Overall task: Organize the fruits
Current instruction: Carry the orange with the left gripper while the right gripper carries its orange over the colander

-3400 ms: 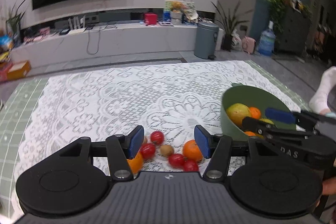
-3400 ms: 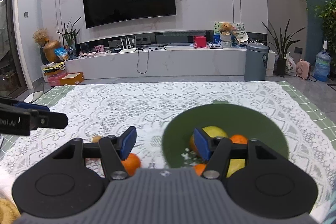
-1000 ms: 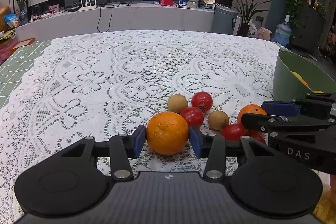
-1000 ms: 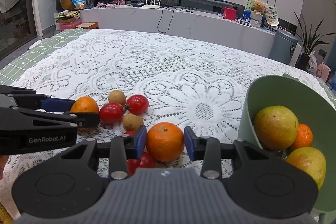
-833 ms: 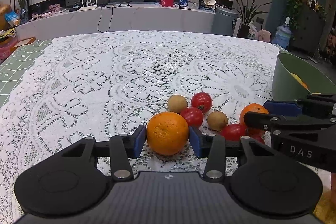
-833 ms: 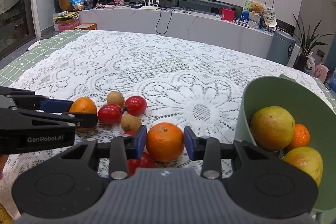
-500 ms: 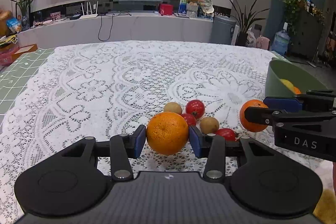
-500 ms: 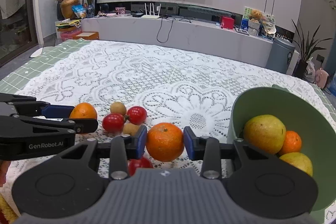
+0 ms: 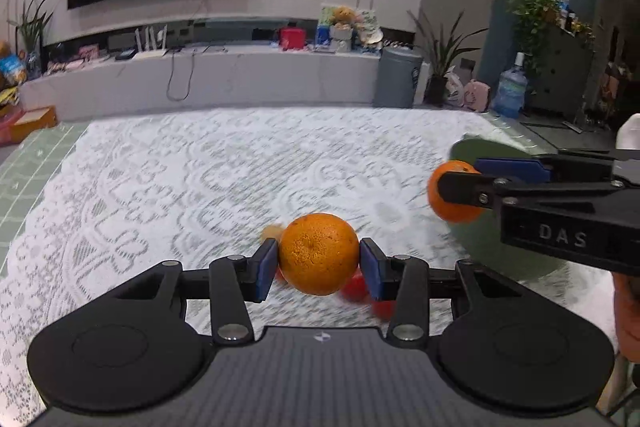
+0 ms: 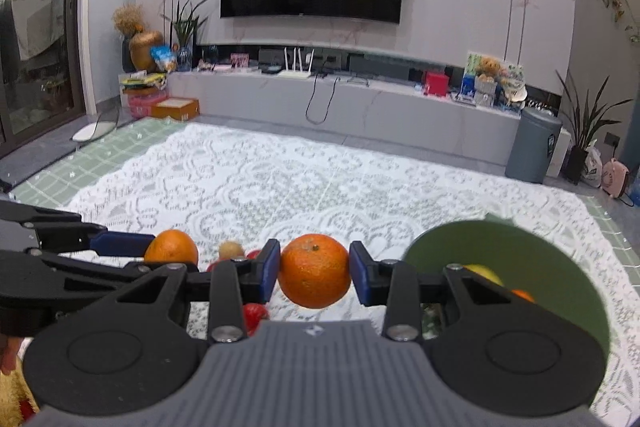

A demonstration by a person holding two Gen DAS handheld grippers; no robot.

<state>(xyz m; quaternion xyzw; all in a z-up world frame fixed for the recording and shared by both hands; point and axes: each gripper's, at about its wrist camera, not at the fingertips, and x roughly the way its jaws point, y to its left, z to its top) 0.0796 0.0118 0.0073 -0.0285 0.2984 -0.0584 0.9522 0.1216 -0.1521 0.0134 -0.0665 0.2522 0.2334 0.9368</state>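
My left gripper (image 9: 319, 267) is shut on a large orange (image 9: 319, 253), held clear above the lace cloth. My right gripper (image 10: 314, 275) is shut on a second orange (image 10: 314, 270), also off the table. In the left wrist view, the right gripper (image 9: 456, 187) and its orange (image 9: 452, 193) hang in front of the green bowl (image 9: 480, 247). From the right wrist, the left gripper's orange (image 10: 172, 247) shows at the left. The bowl (image 10: 520, 251) lies low on the right, with a yellow-green fruit (image 10: 484, 273) and a small orange (image 10: 522, 295) inside.
Red tomatoes (image 10: 256, 311) and a small brown fruit (image 10: 231, 249) lie on the white lace tablecloth (image 10: 280, 187) below the grippers. The tomatoes (image 9: 354, 287) look blurred beneath my left fingers. A hand in an orange sleeve (image 9: 628, 311) shows at the right edge.
Both grippers have risen from the cloth, each carrying its orange. The loose tomatoes and brown fruits have dropped low in both views, and the bowl sits lower.
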